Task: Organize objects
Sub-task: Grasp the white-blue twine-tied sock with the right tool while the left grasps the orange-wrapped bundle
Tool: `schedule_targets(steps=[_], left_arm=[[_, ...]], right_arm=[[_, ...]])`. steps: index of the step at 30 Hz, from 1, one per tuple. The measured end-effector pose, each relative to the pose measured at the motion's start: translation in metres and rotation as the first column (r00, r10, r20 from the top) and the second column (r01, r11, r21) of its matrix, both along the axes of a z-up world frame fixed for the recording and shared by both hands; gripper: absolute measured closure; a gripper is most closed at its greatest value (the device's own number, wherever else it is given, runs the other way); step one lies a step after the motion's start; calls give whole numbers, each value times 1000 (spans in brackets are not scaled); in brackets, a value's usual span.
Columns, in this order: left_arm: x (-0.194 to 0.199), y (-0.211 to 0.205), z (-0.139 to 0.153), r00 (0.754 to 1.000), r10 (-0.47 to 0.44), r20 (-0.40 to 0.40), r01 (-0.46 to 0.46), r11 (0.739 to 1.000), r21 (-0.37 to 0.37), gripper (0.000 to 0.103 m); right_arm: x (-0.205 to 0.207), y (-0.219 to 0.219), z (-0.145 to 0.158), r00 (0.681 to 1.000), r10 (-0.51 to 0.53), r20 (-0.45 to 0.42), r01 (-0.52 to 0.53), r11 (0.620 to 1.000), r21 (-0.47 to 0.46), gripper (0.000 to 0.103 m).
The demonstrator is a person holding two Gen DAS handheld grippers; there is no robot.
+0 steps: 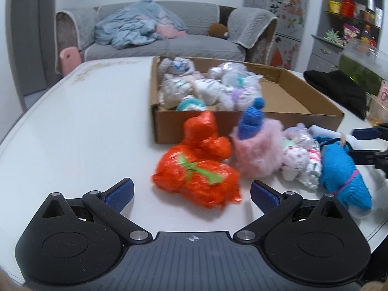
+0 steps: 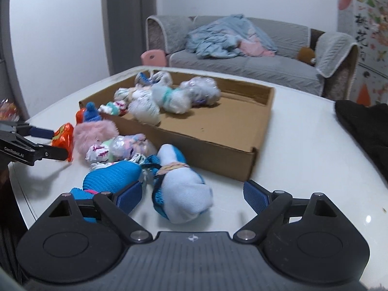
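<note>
Sorting of bundled socks into a cardboard box [image 2: 194, 143], shown at the approach to a pick. The white-and-blue sock bundle [image 2: 180, 194], tied round its middle with a band, lies on the white table [image 2: 303, 150] just in front of the box's near wall, between the fingers of the right gripper [image 2: 192, 197]. A blue knit bundle [image 2: 111, 175] lies just beside it, against the gripper's left finger. Further along the same row are a patterned white bundle [image 1: 300, 162], a pink fluffy bundle with a blue bobble cap [image 1: 257, 150] and an orange foil-wrapped bundle [image 1: 196, 172]; several pale bundles already lie in the box's far-left part, the rest of its floor being bare.

Step in hand, by judgement: both tools are being set over their next pieces, none yet lifted. The next move calls for closing squarely across the tied waist, then a lift clear of the box wall.

Tools: the right gripper's jaws stand wide apart, the bundle between them but not visibly pressed. The left gripper [image 1: 192, 195] is likewise spread wide and empty, the orange bundle just ahead of its tips.

Beyond the table: a grey sofa [image 2: 242, 63] with heaped blue bedding.
</note>
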State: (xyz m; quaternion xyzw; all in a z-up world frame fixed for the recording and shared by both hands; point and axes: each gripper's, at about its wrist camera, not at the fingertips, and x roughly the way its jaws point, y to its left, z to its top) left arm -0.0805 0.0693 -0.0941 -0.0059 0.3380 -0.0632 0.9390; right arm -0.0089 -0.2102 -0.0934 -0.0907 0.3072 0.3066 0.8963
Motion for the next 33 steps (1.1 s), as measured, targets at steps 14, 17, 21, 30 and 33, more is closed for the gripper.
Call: schedule_targets(steps=[14,17,21,30,33], left_arm=[[11,-8,-8,988,146,39,-146,989,-21,3],[5,-5,-8,987,154,55,-154,988,-4,13],[2,0,-5,987,153,54,-153,988,3,25],[0,5,-2,986,154,57,-155,988,23,53],[-1,10,-1,986,155,53,-156,988,9,67]], right_arm=[[10,12,-11,997,66,-42,-67,998,-17,44],[8,12,-12,997,67,-41,-68,998,-18,47],[7,11,-12,997,61,-37,-61,998,-19,52],[2,11,-15,999,51,-7,-51,998,-22,53],[0,11,-14,999,46,1,-46,999,-23,56]])
